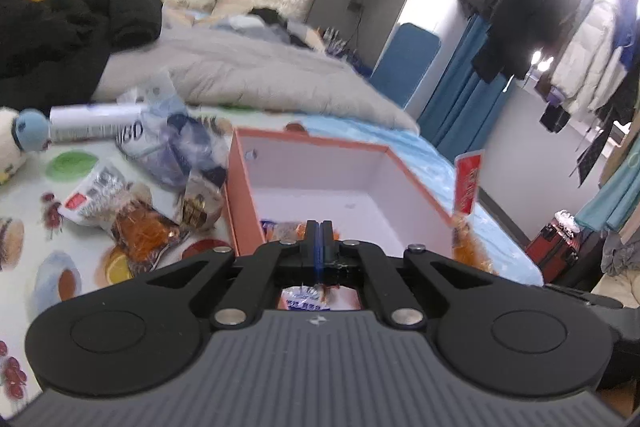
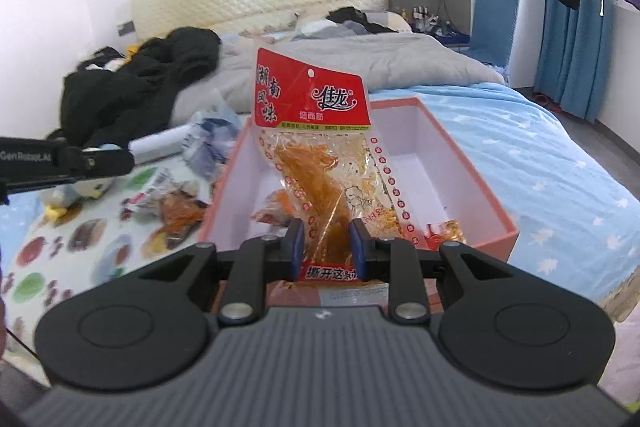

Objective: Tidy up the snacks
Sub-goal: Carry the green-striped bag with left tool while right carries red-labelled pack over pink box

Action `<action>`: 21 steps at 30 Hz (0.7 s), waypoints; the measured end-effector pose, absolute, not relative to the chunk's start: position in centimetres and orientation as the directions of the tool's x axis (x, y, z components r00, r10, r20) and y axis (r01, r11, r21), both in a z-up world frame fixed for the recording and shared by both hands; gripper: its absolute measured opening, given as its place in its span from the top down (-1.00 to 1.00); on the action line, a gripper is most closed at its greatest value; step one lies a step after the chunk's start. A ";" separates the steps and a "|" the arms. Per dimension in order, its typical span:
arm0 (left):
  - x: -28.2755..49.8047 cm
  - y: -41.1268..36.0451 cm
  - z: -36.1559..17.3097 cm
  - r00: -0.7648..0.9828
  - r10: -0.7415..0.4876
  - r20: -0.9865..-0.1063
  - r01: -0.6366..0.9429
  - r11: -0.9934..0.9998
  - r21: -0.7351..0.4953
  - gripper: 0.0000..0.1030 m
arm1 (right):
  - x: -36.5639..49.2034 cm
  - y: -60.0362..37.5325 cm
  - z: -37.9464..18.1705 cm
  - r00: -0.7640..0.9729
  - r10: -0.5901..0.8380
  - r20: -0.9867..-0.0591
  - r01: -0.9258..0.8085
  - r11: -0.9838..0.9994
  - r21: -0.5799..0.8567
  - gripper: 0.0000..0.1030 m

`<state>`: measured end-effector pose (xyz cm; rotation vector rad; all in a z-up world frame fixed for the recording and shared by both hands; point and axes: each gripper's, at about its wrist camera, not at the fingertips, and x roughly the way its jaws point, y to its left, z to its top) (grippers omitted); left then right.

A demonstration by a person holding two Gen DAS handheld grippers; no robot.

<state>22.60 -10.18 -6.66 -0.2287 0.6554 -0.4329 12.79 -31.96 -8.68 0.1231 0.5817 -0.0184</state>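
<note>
One spicy gluten-strip packet (image 2: pixel 316 163) hangs clamped in the right gripper (image 2: pixel 326 247) above the orange box (image 2: pixel 472 163) on the bed; next, lower and release. Left gripper (image 1: pixel 319 239) fingers are clenched, empty.

Box (image 2: pixel 472 223) interior mostly free; snack pile (image 1: pixel 132 203) alongside.
</note>
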 end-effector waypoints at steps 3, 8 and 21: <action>24.1 -9.5 -8.9 0.687 -0.436 -0.582 0.284 0.898 -0.337 1.00 | 14.2 -33.1 -9.8 0.824 0.016 -0.566 0.065 0.990 0.123 0.46; 24.8 -7.2 -12.8 0.652 -0.359 -0.668 0.206 0.932 -0.299 0.99 | 15.8 -33.3 -12.0 0.799 0.029 -0.600 0.061 0.990 0.129 0.46; 26.9 -4.1 -22.3 0.493 -0.157 -0.856 -0.023 0.981 -0.193 -0.89 | 17.3 -32.6 -12.4 0.810 0.010 -0.586 0.035 0.997 0.065 0.46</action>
